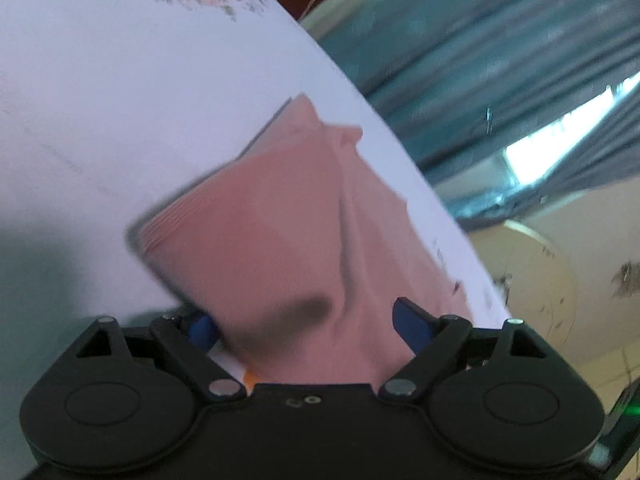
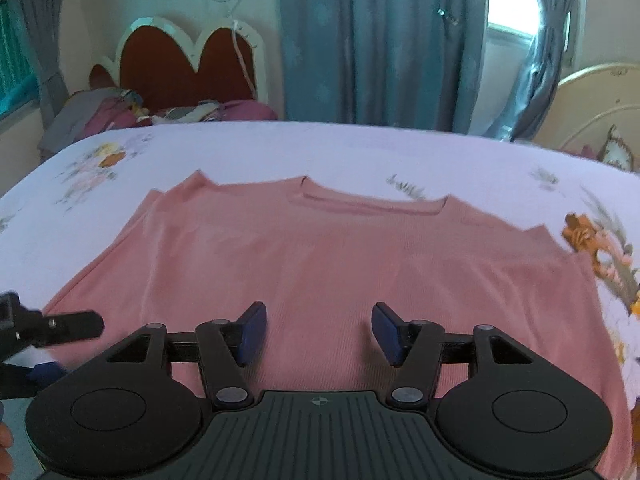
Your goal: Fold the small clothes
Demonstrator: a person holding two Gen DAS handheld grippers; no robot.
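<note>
A pink ribbed top [image 2: 320, 256] lies spread flat on the bed's white floral sheet [image 2: 280, 152], neckline at the far side. My right gripper [image 2: 319, 330] is open and empty, hovering over the top's near hem. My left gripper [image 1: 306, 326] is open at the top's lower left corner, with pink cloth [image 1: 280, 240] lying between its jaws; the view is tilted and blurred. The left gripper also shows in the right wrist view [image 2: 48, 330] at the left edge.
A red and white headboard [image 2: 188, 64] and a pile of clothes [image 2: 120, 112] stand beyond the bed at the back left. Blue curtains [image 2: 380, 40] and a bright window [image 2: 508, 12] are behind. A cream bed frame [image 2: 592, 104] stands at the right.
</note>
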